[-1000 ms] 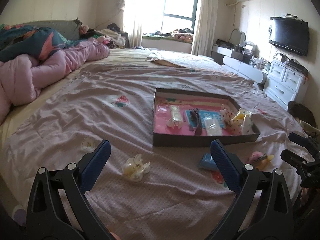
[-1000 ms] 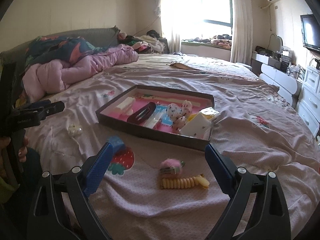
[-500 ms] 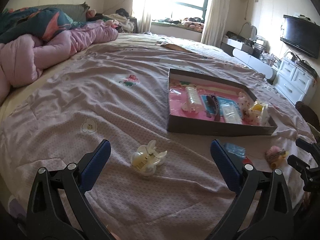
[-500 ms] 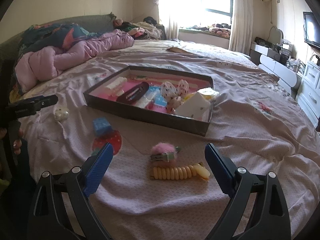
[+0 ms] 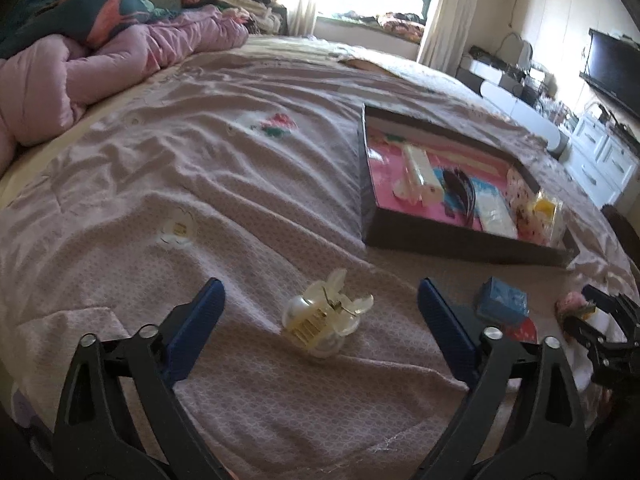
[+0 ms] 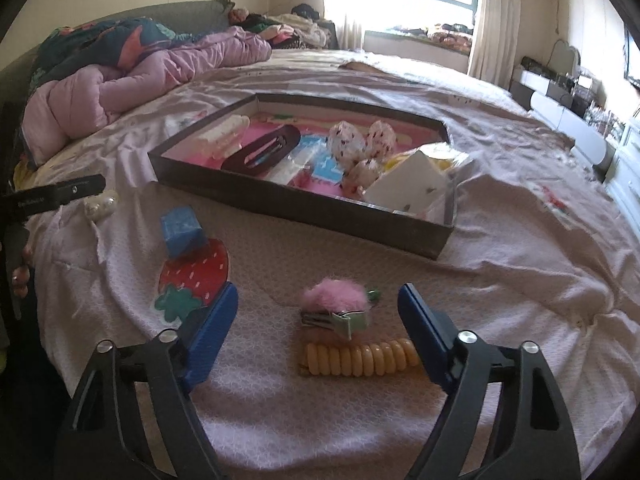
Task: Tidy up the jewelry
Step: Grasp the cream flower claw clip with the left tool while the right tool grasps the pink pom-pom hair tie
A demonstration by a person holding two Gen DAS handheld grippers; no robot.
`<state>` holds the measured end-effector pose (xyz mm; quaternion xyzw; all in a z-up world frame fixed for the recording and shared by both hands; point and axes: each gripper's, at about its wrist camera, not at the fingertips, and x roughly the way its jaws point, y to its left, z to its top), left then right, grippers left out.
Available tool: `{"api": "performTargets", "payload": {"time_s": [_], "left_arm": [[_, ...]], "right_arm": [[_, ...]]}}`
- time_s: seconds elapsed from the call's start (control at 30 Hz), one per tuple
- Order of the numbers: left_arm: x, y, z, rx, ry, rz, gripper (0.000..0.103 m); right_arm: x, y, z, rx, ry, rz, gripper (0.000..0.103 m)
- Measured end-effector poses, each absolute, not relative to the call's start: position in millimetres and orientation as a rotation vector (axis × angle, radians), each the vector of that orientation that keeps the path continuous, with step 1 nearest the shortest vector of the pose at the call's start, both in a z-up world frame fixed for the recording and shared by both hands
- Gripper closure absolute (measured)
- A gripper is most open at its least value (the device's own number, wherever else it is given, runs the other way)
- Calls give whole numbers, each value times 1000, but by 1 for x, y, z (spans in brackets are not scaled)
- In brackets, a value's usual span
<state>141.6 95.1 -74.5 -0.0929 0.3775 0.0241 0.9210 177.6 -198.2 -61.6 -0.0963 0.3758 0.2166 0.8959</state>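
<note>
A dark shallow box [image 5: 460, 236] [image 6: 304, 204] with a pink floor lies on the bed and holds several hair accessories. My left gripper [image 5: 320, 308] is open, its jaws on either side of a translucent pearl claw clip [image 5: 324, 316] on the bedspread. My right gripper [image 6: 318, 316] is open, its jaws on either side of a pink fuzzy hair clip [image 6: 334, 306] and a yellow coil hair tie [image 6: 360, 360]. A small blue box [image 5: 502, 302] [image 6: 182, 230] lies between the two grippers.
A pale round clip [image 5: 178, 230] lies on the bedspread to the left. A pink quilt [image 5: 100, 64] is bunched at the far left. White drawers [image 5: 604, 160] and a TV [image 5: 616, 68] stand at the right. The bed edge is just below both grippers.
Both grippers have moved forward and down toward the bedspread. The claw clip now sits between the left jaws; the pink clip and coil tie sit between the right jaws.
</note>
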Motion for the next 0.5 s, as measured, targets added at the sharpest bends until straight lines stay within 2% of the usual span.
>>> {"api": "performTargets", "payload": {"time_s": [0.2, 0.23, 0.27, 0.43, 0.47, 0.5], "left_arm": [[151, 91, -86, -186, 830, 32, 38], [152, 91, -87, -175, 836, 45, 47], [152, 91, -88, -166, 841, 54, 53], [153, 92, -89, -163, 847, 61, 64], [152, 92, -89, -161, 847, 59, 64], [152, 91, -89, -160, 847, 57, 64]], "right_arm": [[181, -193, -68, -199, 803, 471, 61], [180, -193, -67, -199, 799, 476, 69], [180, -194, -66, -197, 796, 479, 71], [178, -196, -59, -164, 774, 506, 76], [177, -197, -58, -162, 770, 511, 84], [175, -197, -57, -157, 763, 525, 87]]}}
